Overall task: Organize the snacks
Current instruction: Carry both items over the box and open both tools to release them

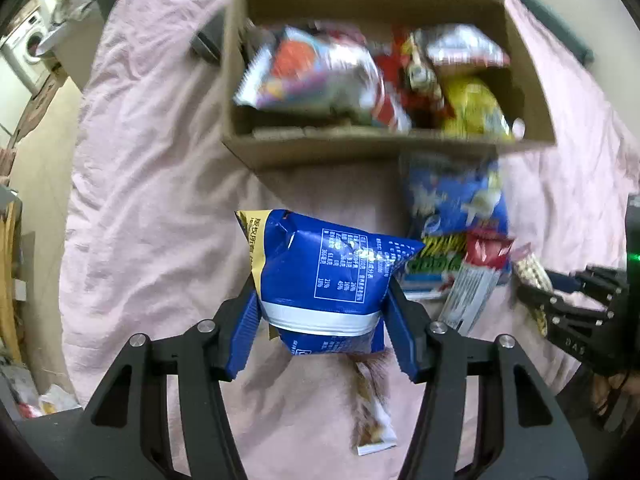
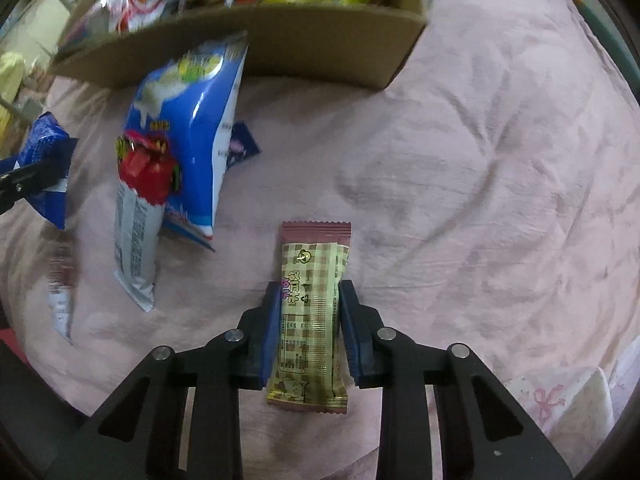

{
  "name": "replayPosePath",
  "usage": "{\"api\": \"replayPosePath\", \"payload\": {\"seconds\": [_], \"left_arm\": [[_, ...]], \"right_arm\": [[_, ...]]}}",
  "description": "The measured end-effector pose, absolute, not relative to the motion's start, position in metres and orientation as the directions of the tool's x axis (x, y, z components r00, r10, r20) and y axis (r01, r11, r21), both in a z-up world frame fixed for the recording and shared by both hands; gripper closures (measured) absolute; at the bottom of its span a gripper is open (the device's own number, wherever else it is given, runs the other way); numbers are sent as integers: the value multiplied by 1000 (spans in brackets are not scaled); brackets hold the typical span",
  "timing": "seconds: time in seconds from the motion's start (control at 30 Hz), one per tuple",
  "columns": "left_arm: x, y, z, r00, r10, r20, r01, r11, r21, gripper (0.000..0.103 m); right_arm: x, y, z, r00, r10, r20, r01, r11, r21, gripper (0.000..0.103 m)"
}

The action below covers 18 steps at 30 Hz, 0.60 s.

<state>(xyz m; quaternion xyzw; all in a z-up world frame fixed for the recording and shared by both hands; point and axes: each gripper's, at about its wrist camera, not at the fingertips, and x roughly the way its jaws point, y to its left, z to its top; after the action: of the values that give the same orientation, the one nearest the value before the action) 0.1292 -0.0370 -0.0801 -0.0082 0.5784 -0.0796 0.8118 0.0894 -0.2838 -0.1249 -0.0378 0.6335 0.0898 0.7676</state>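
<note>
Gripping a puffy blue foil snack bag with white band and printed nutrition table (image 1: 324,276), the left gripper (image 1: 322,312) has both blue pads pressed into the bag's sides; bag hangs clear above the pink wrinkled bedsheet (image 1: 152,184). Right gripper (image 2: 308,320) sits narrow, pads clamped on a slim beige-and-maroon checked wrapper bar (image 2: 314,316), which lies lengthwise between the fingers against the sheet. Open brown cardboard box (image 1: 384,152) stands beyond both grippers, holding a jumble of red, yellow and white packets. Just beside its near wall: 1 large blue-and-white chip bag (image 2: 192,120), with a silver sachet with red top (image 2: 136,232) lying over it. A brown-and-white wrapper (image 1: 372,412) lies on the sheet under the left gripper.
</note>
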Motion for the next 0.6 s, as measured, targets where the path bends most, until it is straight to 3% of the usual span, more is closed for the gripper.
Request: {"api": "replayPosePath", "payload": {"seconds": [0.27, 0.6], "left_arm": [[119, -39, -52, 438, -151, -886, 127, 986, -106, 49], [123, -40, -58, 451, -95, -887, 94, 994, -59, 49]], "right_arm": [[85, -308, -76, 373, 209, -904, -120, 977, 177, 73], [89, -298, -64, 409, 264, -874, -139, 964, 226, 73]]}}
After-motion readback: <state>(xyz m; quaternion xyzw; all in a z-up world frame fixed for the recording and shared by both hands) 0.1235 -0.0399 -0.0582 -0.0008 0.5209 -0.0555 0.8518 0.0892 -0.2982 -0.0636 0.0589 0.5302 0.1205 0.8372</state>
